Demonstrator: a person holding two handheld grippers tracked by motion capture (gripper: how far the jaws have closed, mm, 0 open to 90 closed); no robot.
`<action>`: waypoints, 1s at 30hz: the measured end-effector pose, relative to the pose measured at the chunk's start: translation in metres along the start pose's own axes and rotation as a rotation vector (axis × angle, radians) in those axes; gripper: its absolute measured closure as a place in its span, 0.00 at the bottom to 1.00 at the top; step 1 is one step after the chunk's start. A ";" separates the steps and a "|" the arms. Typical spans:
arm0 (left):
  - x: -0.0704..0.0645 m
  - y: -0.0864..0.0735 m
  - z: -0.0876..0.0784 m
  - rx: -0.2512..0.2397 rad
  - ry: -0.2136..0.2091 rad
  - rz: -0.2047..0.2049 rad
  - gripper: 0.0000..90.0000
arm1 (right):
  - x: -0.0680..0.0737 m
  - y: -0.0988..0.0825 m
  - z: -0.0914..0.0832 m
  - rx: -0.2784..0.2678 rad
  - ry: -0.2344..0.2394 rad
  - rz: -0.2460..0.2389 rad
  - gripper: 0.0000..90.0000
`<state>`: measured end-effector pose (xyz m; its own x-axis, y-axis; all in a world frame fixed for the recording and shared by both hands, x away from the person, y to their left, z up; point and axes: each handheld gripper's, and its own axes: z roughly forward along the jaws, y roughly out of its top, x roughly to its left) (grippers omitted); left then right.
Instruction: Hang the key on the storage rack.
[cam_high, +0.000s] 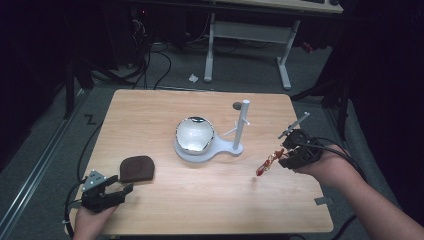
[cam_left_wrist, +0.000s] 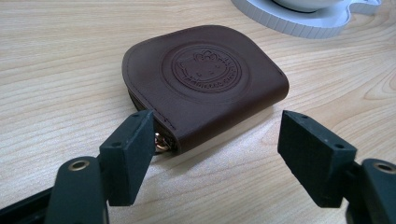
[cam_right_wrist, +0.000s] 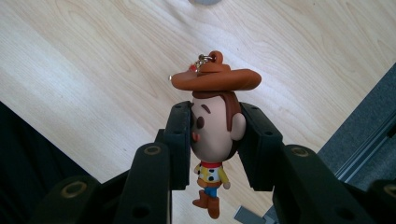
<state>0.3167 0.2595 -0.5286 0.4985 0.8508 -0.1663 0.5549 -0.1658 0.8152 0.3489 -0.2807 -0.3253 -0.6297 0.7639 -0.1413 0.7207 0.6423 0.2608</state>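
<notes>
Over the right side of the table (cam_high: 150, 210) I have the right gripper (cam_high: 286, 151) lifted clear of the wood, its jaws clamped on the head of a small cowboy figure keychain (cam_right_wrist: 215, 128). From the right gripper view I can see the pads pressing the figure's head from both sides, the brown hat sticking out above the jaws with a metal ring at its crown, and the little body and boots hanging free between the gripper's arms. From the high view the figure shows as a reddish shape pointing out from the gripper toward the middle of the table, above the surface. At the near left corner I hold the left gripper (cam_high: 119, 186) low, its jaws spread wide and gripping nothing. Just past them lies a brown leather pouch (cam_left_wrist: 205, 84), flat on the table, with a round embossed emblem on top; my left jaw sits right beside its near corner, and I cannot tell whether it touches. Near the middle of the table stands a white stand (cam_high: 235, 147) with an upright post, carrying a shiny bowl (cam_high: 194, 134).
</notes>
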 end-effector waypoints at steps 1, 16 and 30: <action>0.000 0.000 0.000 0.000 0.000 0.000 0.31 | 0.000 0.001 -0.001 -0.002 0.001 -0.004 0.74; 0.001 0.000 0.000 -0.003 -0.003 -0.002 0.31 | 0.001 0.029 -0.004 -0.012 0.036 -0.005 0.75; 0.001 0.000 0.001 -0.002 -0.009 -0.001 0.31 | -0.003 0.053 -0.014 -0.026 0.037 -0.023 0.74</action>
<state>0.3180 0.2602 -0.5290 0.5040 0.8465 -0.1718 0.5543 -0.1644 0.8159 0.3845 -0.2496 -0.2975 -0.6569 0.7456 -0.1126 0.6981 0.6578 0.2829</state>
